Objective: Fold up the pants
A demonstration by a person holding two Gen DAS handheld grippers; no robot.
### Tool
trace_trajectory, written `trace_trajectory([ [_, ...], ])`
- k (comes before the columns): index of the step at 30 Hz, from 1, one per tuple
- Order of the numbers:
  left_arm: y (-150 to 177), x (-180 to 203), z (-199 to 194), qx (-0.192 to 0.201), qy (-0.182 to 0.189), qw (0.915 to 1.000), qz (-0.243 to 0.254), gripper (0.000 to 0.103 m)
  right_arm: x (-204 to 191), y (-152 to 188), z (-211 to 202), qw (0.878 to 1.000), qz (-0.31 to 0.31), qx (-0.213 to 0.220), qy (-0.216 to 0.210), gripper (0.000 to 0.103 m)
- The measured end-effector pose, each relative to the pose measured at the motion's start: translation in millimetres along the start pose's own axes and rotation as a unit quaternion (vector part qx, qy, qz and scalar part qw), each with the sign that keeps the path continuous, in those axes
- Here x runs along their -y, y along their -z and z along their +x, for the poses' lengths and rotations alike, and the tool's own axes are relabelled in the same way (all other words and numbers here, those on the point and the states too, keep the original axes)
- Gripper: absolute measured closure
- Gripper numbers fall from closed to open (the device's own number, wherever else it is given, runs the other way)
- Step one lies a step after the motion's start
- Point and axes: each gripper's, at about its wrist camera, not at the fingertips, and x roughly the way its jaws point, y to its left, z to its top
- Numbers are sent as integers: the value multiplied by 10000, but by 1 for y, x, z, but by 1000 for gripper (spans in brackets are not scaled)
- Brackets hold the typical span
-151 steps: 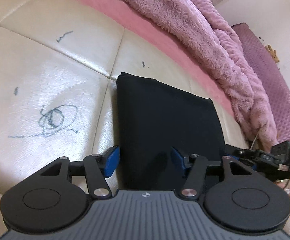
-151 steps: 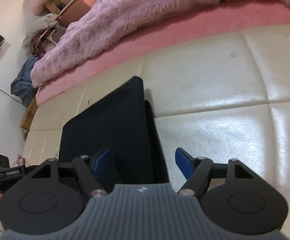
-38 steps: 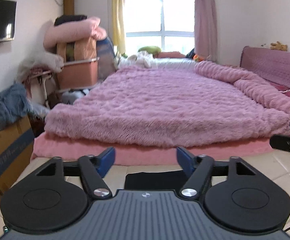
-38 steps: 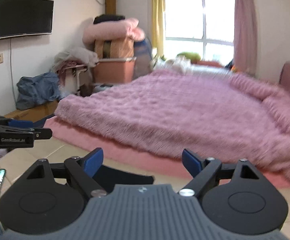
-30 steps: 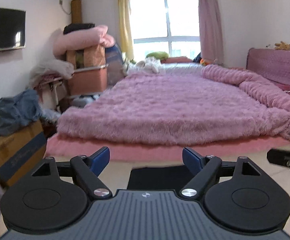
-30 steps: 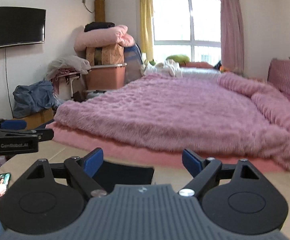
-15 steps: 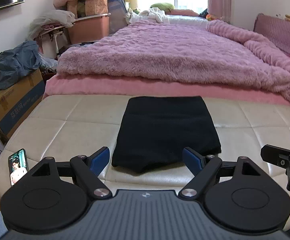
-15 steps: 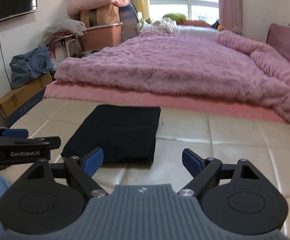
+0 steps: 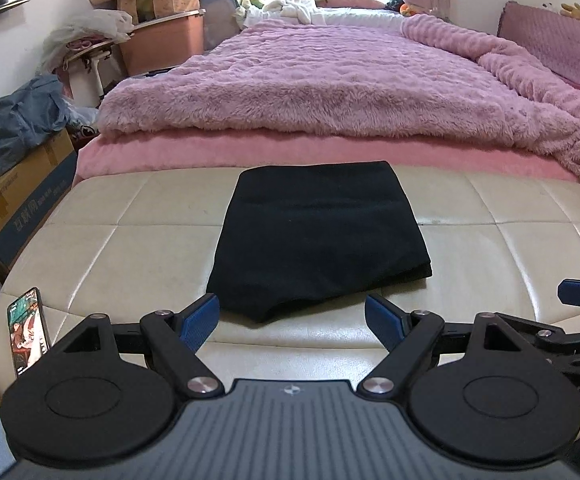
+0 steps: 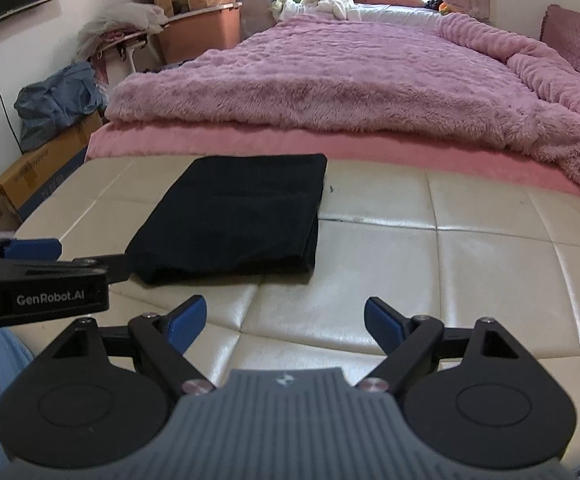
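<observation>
The black pants [image 9: 316,236] lie folded in a flat rectangle on the cream leather bench [image 9: 130,248]. They also show in the right wrist view [image 10: 234,216], left of centre. My left gripper [image 9: 292,322] is open and empty, held back from the near edge of the pants. My right gripper [image 10: 285,322] is open and empty, to the right of the pants and short of them. The left gripper's side shows at the left of the right wrist view [image 10: 38,284].
A bed with a fluffy pink blanket [image 9: 330,84] runs behind the bench. A phone [image 9: 28,330] lies on the bench's left near corner. Cardboard boxes [image 9: 18,196], a blue bag [image 9: 18,120] and piled storage stand at the left wall.
Both grippers have drawn back from the pants, tilted up toward the room, then tilted down again. The whole folded pants are now in view on the bench.
</observation>
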Motion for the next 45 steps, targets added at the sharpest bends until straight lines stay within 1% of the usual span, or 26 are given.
trace_trajectory([
  [8, 0, 0, -2, -4, -18, 10000, -16, 7, 4, -1, 0, 10000, 85, -39, 22, 21],
  [45, -2, -1, -11, 119, 13, 9999, -15, 7, 0, -1, -5, 10000, -48, 45, 59, 21],
])
